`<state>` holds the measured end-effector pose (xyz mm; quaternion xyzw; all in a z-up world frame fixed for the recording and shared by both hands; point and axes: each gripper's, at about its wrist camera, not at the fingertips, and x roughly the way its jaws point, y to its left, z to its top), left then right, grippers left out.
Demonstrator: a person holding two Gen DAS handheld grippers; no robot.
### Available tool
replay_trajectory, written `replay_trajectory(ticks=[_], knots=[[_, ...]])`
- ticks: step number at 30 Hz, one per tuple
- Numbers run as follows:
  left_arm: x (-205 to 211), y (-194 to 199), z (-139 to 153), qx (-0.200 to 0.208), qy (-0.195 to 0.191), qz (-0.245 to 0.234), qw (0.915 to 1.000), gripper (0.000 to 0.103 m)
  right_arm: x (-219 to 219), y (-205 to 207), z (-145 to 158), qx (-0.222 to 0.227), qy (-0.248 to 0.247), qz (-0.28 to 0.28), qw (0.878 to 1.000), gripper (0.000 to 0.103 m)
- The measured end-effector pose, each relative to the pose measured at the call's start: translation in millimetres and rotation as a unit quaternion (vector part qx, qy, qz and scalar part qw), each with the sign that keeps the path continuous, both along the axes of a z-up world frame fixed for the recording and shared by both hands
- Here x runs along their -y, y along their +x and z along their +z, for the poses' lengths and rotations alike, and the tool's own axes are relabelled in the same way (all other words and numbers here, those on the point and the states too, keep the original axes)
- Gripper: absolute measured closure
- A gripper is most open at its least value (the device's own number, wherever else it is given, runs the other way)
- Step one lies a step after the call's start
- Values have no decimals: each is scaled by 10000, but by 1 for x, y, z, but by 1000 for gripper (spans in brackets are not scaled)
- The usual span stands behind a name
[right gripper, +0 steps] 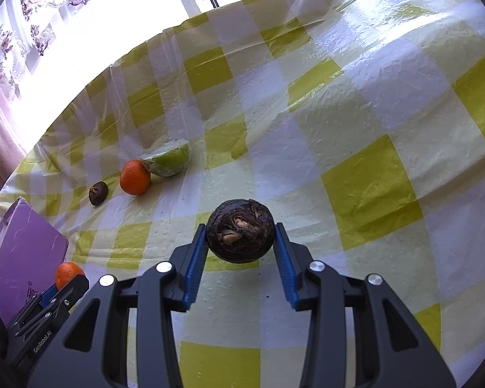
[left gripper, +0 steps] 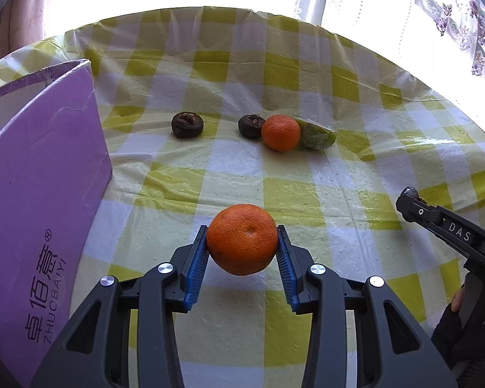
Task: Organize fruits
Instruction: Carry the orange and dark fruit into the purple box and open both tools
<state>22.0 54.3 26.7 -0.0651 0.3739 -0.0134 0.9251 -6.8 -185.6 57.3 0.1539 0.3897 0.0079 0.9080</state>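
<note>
My left gripper (left gripper: 242, 231) is shut on an orange (left gripper: 242, 239) and holds it above the checked tablecloth. My right gripper (right gripper: 242, 229) is shut on a dark brown wrinkled fruit (right gripper: 241, 234), also held above the cloth. On the table further off lie a second orange (left gripper: 280, 132), a green fruit piece in clear wrap (left gripper: 317, 135) touching it on the right, and two dark brown fruits (left gripper: 250, 126) (left gripper: 187, 124). The right gripper shows at the right edge of the left wrist view (left gripper: 410, 199). The left gripper with its orange (right gripper: 68, 274) shows low left in the right wrist view.
A purple cardboard box (left gripper: 38, 200) stands at the left, open at the top; it also shows in the right wrist view (right gripper: 22, 249). The yellow and white checked cloth (left gripper: 307, 194) covers the table. A bright window with floral curtains (left gripper: 452, 16) lies beyond the far edge.
</note>
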Motion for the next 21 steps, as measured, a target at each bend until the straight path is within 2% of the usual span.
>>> replay_trajectory(ticks=[4, 6, 10, 15, 21], knots=[[4, -11, 4, 153, 45, -102, 9998, 64, -6, -20, 10, 287, -102, -44, 9995, 62], [8, -23, 6, 249, 149, -175, 9994, 64, -12, -36, 11, 327, -10, -117, 9994, 62], [14, -53, 21, 503, 170, -324, 9981, 64, -32, -68, 18, 552, -143, -59, 9984, 62], [18, -99, 57, 1163, 262, -402, 9921, 64, -57, -102, 32, 897, -258, 77, 9956, 62], [3, -155, 103, 2171, 448, -173, 9750, 64, -105, -138, 63, 1545, -431, 631, 9850, 62]])
